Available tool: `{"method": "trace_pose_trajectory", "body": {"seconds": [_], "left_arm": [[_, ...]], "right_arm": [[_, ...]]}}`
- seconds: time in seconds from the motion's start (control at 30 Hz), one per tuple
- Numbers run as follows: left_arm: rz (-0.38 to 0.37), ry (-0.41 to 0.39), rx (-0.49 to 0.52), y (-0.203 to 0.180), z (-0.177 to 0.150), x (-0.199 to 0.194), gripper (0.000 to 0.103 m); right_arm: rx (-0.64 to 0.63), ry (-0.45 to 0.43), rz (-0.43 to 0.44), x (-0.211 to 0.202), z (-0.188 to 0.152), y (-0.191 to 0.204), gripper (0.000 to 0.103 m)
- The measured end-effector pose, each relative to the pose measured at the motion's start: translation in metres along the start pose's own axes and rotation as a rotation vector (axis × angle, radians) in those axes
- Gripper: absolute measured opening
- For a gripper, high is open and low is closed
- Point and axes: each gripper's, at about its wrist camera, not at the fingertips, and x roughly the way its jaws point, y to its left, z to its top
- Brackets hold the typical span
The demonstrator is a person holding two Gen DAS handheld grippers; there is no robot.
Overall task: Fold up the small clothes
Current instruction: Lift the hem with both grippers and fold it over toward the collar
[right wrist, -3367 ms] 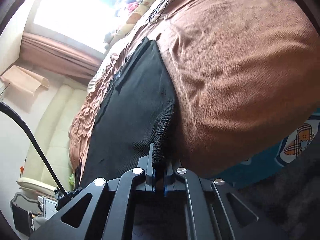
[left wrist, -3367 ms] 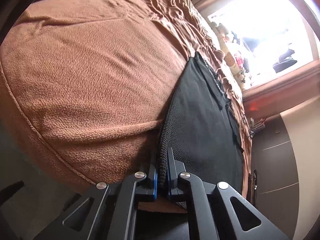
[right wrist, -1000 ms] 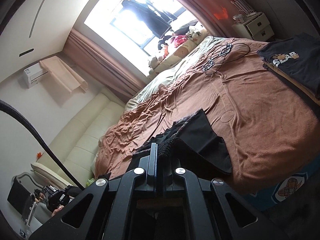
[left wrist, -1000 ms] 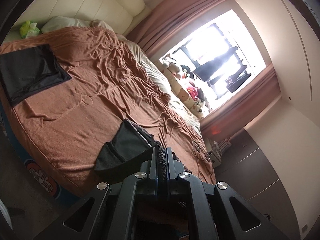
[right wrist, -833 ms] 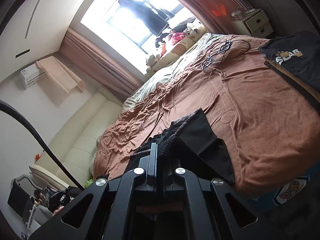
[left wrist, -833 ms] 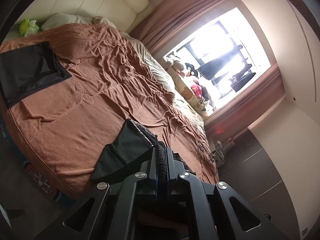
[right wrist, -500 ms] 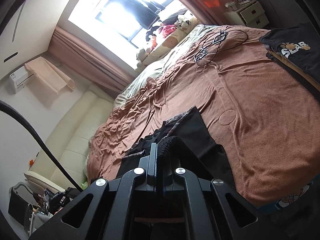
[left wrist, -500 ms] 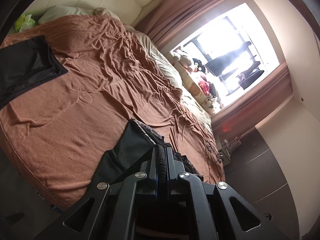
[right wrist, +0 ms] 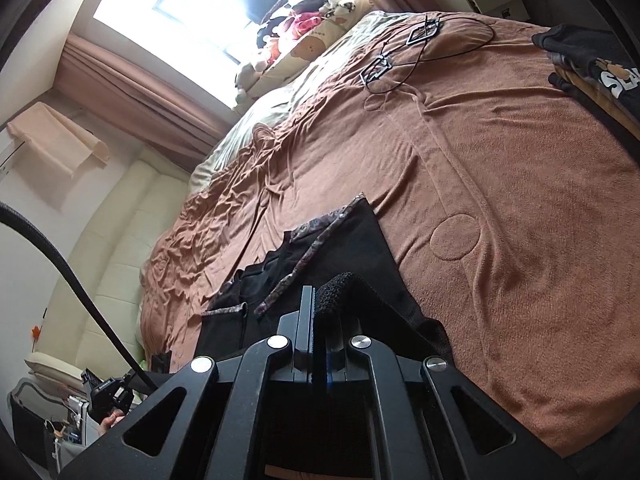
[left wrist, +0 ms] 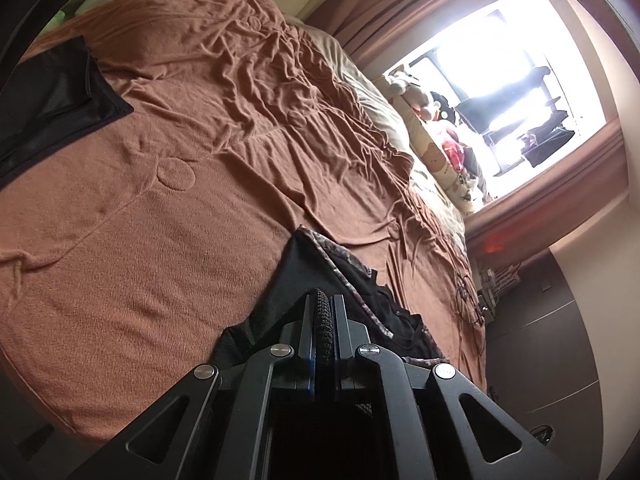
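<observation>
Folded black shirt point(right wrist: 604, 68) — white letters "SL", rest cut off.

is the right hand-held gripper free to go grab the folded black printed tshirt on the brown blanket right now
Probably not yet. The right hand-held gripper is shut on the black mesh garment, so it would need to let go first. The brown blanket toward the folded black printed t-shirt looks unobstructed.

Matt black mesh-knit garment point(left wrist: 280, 300), fuzzy blanket point(left wrist: 160, 240)
</observation>
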Motion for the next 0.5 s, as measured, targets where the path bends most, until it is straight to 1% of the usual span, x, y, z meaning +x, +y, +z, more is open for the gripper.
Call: {"method": "trace_pose_trajectory", "body": {"seconds": [0.17,0.37,0.5], "left_arm": [[0.026,0.031,-0.01,0.006,0.014,0.027,0.005],[0.068,0.099,-0.006,0.012,0.026,0.074,0.005],[0.096,0.134,0.018,0.012,0.031,0.101,0.005]], "right_arm": [[0.008,0.021,-0.034,0.03,0.019,0.004,0.0],[0.002,0.051,-0.101,0.067,0.038,0.003,0.0],[0.001,0.068,-0.144,0.085,0.046,-0.001,0.0]]}}
